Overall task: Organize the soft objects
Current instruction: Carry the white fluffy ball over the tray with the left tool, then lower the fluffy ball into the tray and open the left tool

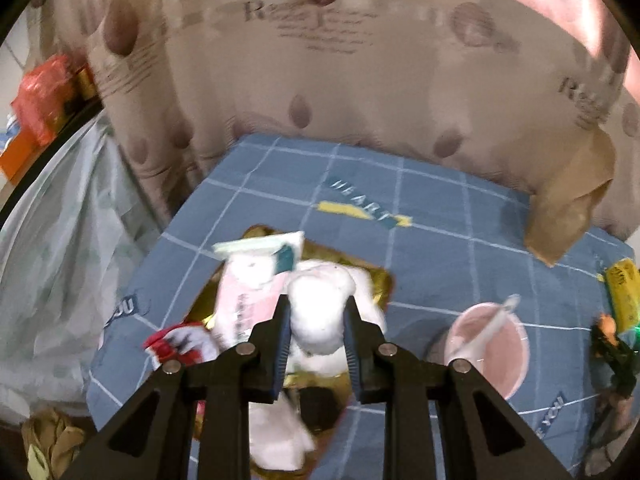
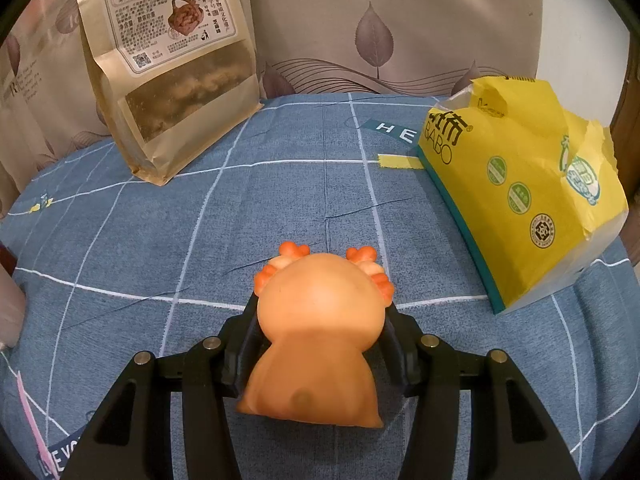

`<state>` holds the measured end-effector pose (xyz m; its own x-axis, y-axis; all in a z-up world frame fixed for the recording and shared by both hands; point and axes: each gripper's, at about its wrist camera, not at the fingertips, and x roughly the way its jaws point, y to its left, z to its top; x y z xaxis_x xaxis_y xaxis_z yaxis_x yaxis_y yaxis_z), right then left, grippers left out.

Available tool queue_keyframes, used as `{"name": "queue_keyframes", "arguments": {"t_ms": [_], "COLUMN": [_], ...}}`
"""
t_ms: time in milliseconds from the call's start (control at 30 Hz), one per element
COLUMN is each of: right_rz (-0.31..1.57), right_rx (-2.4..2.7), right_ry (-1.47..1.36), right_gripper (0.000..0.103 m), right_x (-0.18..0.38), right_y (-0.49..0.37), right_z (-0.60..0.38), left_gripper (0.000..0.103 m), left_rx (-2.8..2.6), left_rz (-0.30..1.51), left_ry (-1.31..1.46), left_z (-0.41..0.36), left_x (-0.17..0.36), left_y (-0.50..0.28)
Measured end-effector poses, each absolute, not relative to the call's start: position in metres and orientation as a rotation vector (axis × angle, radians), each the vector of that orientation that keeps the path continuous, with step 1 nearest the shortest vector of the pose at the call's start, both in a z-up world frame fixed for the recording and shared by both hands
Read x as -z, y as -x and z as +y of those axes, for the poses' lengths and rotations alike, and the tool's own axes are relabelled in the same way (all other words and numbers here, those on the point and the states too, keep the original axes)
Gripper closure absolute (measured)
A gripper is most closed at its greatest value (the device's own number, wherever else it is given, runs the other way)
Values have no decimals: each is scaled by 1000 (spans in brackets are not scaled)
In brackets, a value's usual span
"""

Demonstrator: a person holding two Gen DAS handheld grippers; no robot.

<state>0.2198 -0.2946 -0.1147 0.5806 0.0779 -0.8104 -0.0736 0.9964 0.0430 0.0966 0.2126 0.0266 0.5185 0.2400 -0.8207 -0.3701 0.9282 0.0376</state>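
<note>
A blue fabric cover with a white grid of lines (image 2: 120, 240) is stretched over the work surface, and behind it hangs a beige curtain printed with mauve leaves (image 2: 372, 36). At the back of the cover stands a tall brown kraft-paper snack pouch with a white label and clear window (image 2: 172, 76), upright and leaning slightly; off to the right lies a torn yellow plastic pack of tissues (image 2: 524, 184), well apart from the pouch. The right gripper (image 2: 320, 320) is partly closed, its black jaws pressed against both sides of a soft orange squishy toy animal with small frilled ears (image 2: 320, 320), which faces away and sits low over the cover. In the left wrist view, which is smeared by motion, the left gripper (image 1: 318, 326) has its blue-padded fingers (image 1: 282, 344) narrowed onto a white squashy rounded toy (image 1: 320, 316), pinching it above a shallow gold-coloured tray (image 1: 380, 284) that already holds a pink and white packet (image 1: 248, 300). A small red and white item (image 1: 176, 346) lies at the tray's left edge; I cannot tell what it is. Right of the tray sits a pink round bowl with a pale spoon in it (image 1: 492, 348).
</note>
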Motion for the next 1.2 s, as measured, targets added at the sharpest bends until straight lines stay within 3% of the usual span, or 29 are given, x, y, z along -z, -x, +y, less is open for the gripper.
{"name": "queue_keyframes", "arguments": {"t_ms": [900,1200], "right_rz": [949,949], "right_rx": [-85,-84], "right_ry": [20,22], "right_gripper": [53,53], "right_x": [115,116], "right_y": [-221,-221], "right_z": [-295,-295], "left_gripper": [78,68], "left_rx": [-429,-449], "left_rz": [1065,1068], "left_ry": [231,224], "left_z": [257,260], "left_x": [47,50], "left_y": [-69,-68]}}
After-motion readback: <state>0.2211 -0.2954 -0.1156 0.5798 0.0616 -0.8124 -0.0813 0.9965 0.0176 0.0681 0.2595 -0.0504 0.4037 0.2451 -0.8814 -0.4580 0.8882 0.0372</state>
